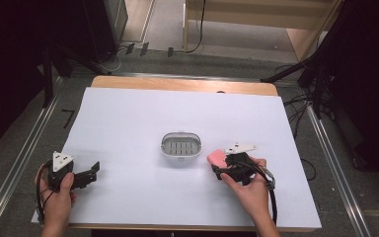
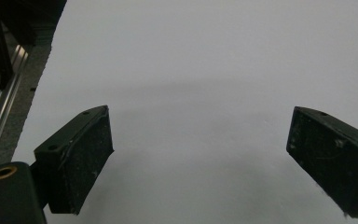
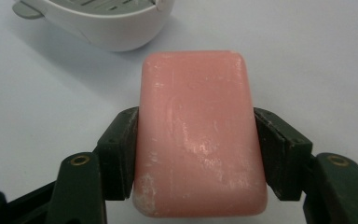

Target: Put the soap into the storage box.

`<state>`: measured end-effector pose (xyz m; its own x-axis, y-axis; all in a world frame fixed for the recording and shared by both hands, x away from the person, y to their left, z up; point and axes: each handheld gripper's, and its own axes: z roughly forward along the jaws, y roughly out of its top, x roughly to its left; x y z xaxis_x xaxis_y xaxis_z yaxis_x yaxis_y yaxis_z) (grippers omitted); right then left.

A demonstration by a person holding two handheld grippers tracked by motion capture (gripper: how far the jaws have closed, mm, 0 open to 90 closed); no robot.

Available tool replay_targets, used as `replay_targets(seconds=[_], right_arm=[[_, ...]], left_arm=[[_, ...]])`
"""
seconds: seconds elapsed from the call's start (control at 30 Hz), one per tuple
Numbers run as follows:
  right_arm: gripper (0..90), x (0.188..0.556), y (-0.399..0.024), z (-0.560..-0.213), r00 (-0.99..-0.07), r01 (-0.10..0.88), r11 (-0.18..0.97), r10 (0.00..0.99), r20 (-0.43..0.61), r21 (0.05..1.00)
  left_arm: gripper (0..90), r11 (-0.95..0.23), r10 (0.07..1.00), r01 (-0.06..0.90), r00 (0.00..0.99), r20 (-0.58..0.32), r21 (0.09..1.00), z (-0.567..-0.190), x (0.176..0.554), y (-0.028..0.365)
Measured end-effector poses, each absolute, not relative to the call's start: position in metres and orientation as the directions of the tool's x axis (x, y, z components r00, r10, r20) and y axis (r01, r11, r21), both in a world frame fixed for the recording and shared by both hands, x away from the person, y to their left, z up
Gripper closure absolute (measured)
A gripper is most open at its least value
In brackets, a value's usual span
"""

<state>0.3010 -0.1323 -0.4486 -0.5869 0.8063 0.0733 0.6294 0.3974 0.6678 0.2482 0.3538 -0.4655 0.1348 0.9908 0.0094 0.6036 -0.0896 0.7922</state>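
A pink bar of soap (image 3: 198, 135) sits between the black jaws of my right gripper (image 3: 196, 154), which press on both its long sides. From above, the soap (image 1: 216, 157) lies just right of a white soap dish (image 1: 180, 144) with a slotted grey insert, and the right gripper (image 1: 223, 165) is shut on it. The dish's rim (image 3: 116, 28) appears just beyond the soap. My left gripper (image 1: 94, 173) rests at the table's front left, open, with nothing but white surface between its jaws (image 2: 200, 149).
A white sheet (image 1: 128, 118) covers the wooden table (image 1: 177, 84). Metal rails (image 1: 24, 148) run along both sides of the table. Cables (image 1: 301, 103) and dark stands lie on the floor to the right and behind.
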Motion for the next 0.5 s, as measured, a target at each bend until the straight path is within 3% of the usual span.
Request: replay_targets(seconds=[0.5], right_arm=[[38.5,0.310,-0.132,-0.431,-0.646,0.581,0.438,0.761,0.062,0.686]], left_arm=[[7.4,-0.087,0.991,0.606,0.137,0.004,0.790,-0.465,0.248,0.354]])
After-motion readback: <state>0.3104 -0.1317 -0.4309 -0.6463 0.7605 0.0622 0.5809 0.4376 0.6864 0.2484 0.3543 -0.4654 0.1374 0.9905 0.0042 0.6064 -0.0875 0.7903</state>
